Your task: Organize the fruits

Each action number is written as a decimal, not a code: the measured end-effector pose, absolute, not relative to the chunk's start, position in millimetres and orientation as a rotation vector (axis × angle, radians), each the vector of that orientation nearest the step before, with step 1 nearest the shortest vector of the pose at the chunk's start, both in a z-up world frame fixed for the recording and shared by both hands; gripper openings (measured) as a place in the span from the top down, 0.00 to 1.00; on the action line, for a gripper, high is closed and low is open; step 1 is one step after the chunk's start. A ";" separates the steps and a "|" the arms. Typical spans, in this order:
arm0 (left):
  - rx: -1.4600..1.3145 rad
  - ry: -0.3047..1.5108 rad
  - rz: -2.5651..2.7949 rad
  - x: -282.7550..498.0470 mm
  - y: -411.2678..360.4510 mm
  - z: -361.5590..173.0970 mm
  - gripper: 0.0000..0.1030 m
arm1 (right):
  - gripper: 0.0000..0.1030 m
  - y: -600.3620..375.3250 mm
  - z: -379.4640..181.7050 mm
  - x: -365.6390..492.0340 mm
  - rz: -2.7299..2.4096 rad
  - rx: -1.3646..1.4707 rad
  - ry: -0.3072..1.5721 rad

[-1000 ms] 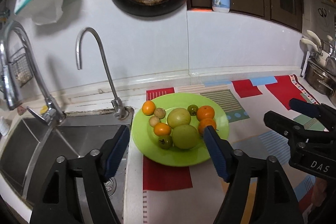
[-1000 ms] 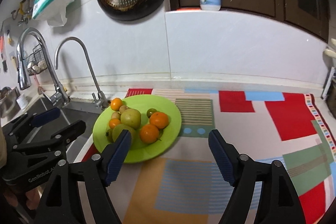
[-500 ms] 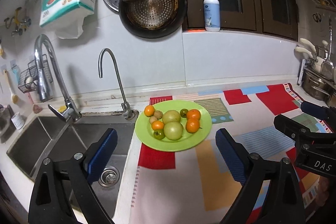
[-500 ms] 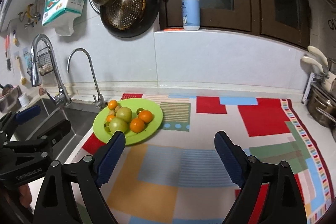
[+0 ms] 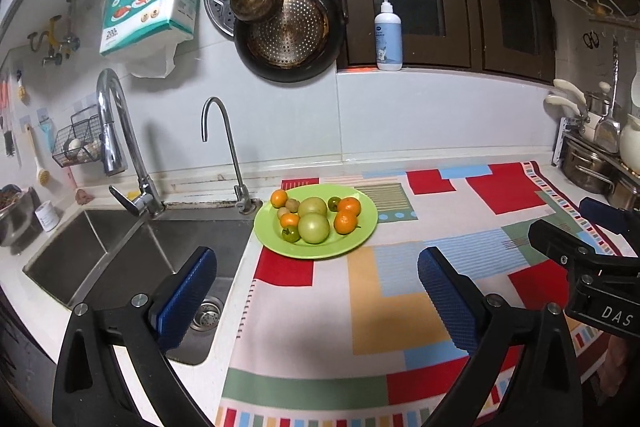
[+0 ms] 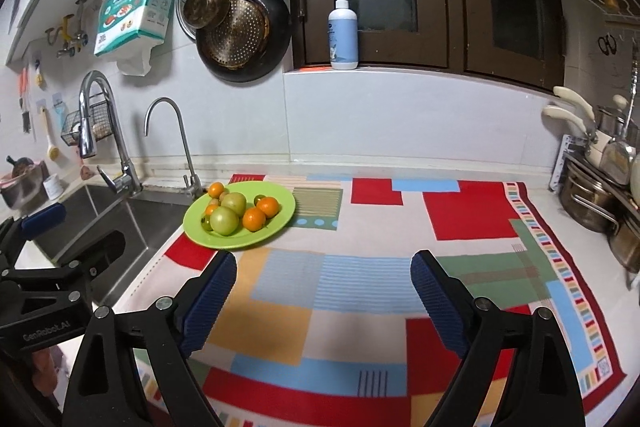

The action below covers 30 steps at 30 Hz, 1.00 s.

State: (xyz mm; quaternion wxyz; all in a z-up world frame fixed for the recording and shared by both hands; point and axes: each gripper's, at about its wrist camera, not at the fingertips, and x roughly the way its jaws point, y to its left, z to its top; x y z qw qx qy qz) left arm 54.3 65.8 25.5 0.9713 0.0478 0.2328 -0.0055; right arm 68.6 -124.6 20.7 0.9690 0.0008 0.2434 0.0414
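Green plate (image 5: pixel 362 231) with fruits (image 5: pixel 314 227) seen on desk mat beside sink (image 5: pixel 120 247). Left tongs (image 5: pixel 316 291) opening, nothing between; plate straight ahead, nearer. Right tongs (image 6: pixel 323 291) spread, empty; plate ahead-left, further off. No long axis noted.

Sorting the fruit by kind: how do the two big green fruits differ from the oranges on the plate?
The green fruits are larger, pale green, and sit mid-plate. The oranges are smaller, bright orange, spread to both sides. All are round and lie together on the green plate.
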 end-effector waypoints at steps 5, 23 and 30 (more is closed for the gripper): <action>0.094 0.458 -0.014 35.1 60.1 30.0 0.00 | 0.13 -130.4 26.1 47.1 0.087 -0.002 0.469; 0.093 0.441 -0.004 -10.2 48.7 38.2 0.00 | 0.13 -141.6 35.7 -2.8 0.092 -0.003 0.440; 0.105 0.429 0.006 -22.1 46.2 40.2 0.00 | 0.13 -143.3 36.7 -13.9 0.091 -0.004 0.432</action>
